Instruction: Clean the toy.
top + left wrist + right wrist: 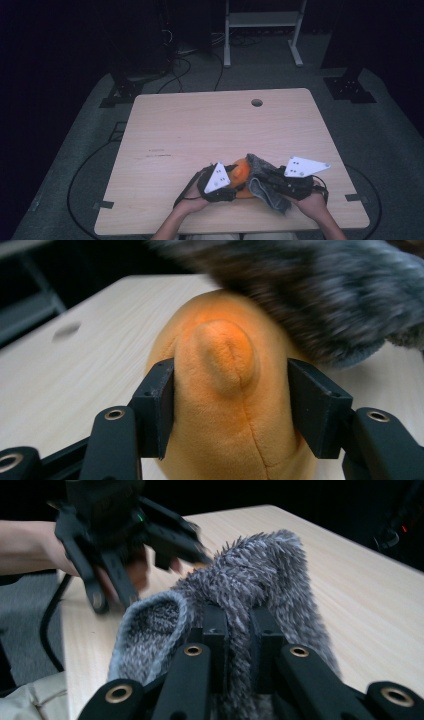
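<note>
Left claw: you have it clamped on the orange plush toy.
Right claw: you have it pinching the grey fuzzy cloth.
Desk: both sit near your edge.

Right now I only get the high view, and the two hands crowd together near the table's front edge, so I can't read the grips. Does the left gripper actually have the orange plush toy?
Observer: Yes. In the left gripper view the left gripper has its jaws pressed on both sides of the orange plush toy.
Operator: And the grey fuzzy thing?
Observer: It is a grey fuzzy sock; the right gripper pinches a fold of it between nearly closed jaws.
Operator: Is the sock on the toy yet?
Observer: It hangs blurred just over the toy's top; its open cuff faces the right gripper's camera.
</note>
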A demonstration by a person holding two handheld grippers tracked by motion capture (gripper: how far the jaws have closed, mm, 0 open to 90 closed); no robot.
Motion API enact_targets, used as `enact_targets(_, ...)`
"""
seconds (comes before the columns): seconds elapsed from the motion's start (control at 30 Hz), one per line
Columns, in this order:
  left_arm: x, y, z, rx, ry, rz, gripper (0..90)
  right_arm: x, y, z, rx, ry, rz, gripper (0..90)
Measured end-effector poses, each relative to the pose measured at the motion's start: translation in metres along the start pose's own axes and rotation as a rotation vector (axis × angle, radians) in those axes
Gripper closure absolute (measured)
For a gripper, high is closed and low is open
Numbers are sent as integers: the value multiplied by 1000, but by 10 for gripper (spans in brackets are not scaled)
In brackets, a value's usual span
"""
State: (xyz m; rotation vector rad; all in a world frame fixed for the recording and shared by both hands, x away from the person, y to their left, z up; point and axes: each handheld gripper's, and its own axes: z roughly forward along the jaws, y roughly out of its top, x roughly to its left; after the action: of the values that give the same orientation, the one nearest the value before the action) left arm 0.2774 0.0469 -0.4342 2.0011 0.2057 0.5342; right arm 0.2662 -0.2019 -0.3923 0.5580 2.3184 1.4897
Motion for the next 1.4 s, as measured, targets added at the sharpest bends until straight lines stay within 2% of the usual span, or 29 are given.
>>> enact_targets(0.07, -1, -1, -1, 11, -5, 13, 408, 3, -1, 7, 24, 3, -19, 801)
enact_targets(0.13, 2, -4, -3, 12, -7, 4, 418, -3, -6, 7, 19, 10, 1, 801)
enact_targets(0.2, 4, -5, -3, 6, -10, -15, 418, -11, -13, 2, 44, -38, 12, 801)
enact_targets(0.27, 4, -5, -2, 1, -19, -15, 417, -20, -20, -3, 47, -64, 64, 801)
enact_targets(0.3, 4, -5, -2, 4, -22, -13, 417, -21, -21, -4, 44, -70, 69, 802)
enact_targets(0.33, 4, -5, -2, 4, -25, -11, 416, -19, -19, -5, 40, -70, 66, 802)
enact_targets(0.4, 5, -6, -3, 10, -29, -5, 415, -11, -11, -2, 9, -33, 39, 802)
enact_targets(0.47, 7, -7, -6, 17, -34, -9, 415, -8, -9, 3, 23, -31, 18, 801)
enact_targets(0.5, 8, -8, -7, 21, -38, -14, 415, -10, -10, 4, 21, -29, 25, 801)
enact_targets(0.57, 11, -10, -9, 19, -43, -34, 415, -21, -18, 3, 25, -38, 77, 801)
enact_targets(0.63, 14, -13, -10, 17, -53, -55, 415, -32, -29, 0, 34, -64, 148, 801)
enact_targets(0.67, 15, -14, -11, 21, -60, -56, 414, -36, -33, -1, 41, -60, 176, 802)
enact_targets(0.7, 16, -15, -11, 18, -67, -71, 409, -37, -35, -1, 41, -50, 192, 801)
enact_targets(0.73, 18, -15, -12, 23, -73, -83, 388, -35, -35, 0, 40, -47, 189, 802)
enact_targets(0.8, 25, -12, -15, 27, -106, -165, 280, -26, -30, 3, 52, -45, 148, 802)
enact_targets(0.87, 30, -7, -18, -17, -106, -245, 211, -18, -24, 5, 50, -34, 108, 803)
enact_targets(0.9, 31, -5, -18, -24, -102, -264, 195, -14, -22, 6, 48, -18, 95, 803)
enact_targets(0.93, 30, -4, -16, -5, -91, -261, 194, -10, -20, 8, 44, -1, 77, 803)
enact_targets(0.97, 28, -4, -12, 35, -85, -246, 196, -5, -19, 9, 45, 10, 61, 803)
enact_targets(1.0, 26, -6, -10, 42, -88, -226, 208, -2, -18, 10, 49, 9, 48, 803)
enact_targets(1.07, 22, -8, -9, 31, -77, -208, 310, -3, -20, 8, 63, -3, 39, 803)
enact_targets(1.13, 18, -5, -6, 26, -37, -185, 404, -12, -24, 3, 49, -22, 87, 804)
enact_targets(1.17, 16, -3, -5, 5, -24, -180, 425, -13, -23, 2, 46, -28, 95, 804)
enact_targets(1.2, 14, 0, -4, -23, 4, -154, 445, -14, -22, 1, 36, -37, 96, 806)
enact_targets(1.27, 9, 5, 0, -69, 52, -112, 462, -15, -17, -3, 8, -49, 96, 807)
enact_targets(1.3, 6, 6, 2, -75, 62, -92, 463, -16, -14, -5, -8, -44, 102, 808)
enact_targets(1.37, 6, 3, 6, -58, 50, -74, 452, -17, -13, -4, -10, -52, 98, 807)
enact_targets(1.4, 8, 0, 5, -59, 42, -87, 446, -18, -15, -2, 2, -59, 101, 807)
